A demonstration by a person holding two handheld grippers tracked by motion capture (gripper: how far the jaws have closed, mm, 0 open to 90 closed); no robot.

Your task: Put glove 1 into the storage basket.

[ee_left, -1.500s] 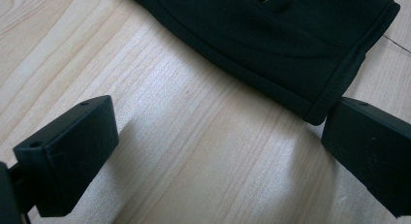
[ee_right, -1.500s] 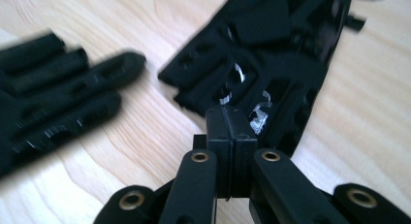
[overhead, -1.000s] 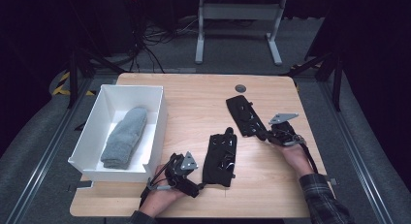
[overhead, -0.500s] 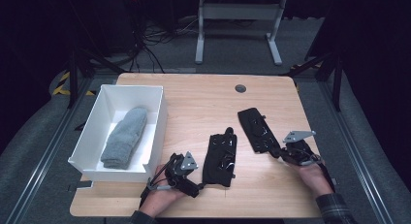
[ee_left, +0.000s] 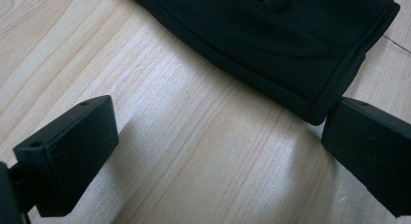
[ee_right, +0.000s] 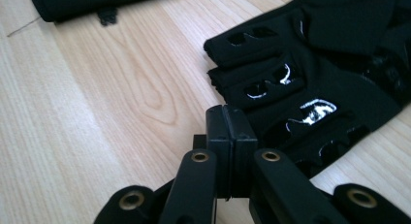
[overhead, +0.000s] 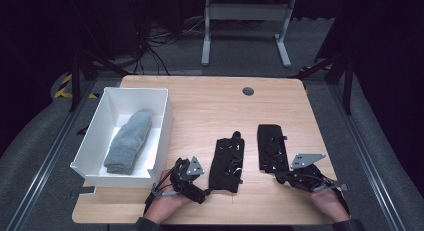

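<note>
Two black fingerless gloves lie side by side at six o'clock on my surface [overhead: 210, 111], left glove [overhead: 226, 163] by my left gripper [ee_left: 218, 151] with jaws apart, right glove [overhead: 271, 147] beside my right gripper [ee_right: 231, 127] with jaws together, seemingly paired for boxing.

Left gripper [overhead: 200, 190]: held low at the table's near edge, left of centre, jaws spread wide apart. Right gripper [overhead: 280, 177]: held low near the near right corner, jaws pressed together, nothing visibly between them.
</note>
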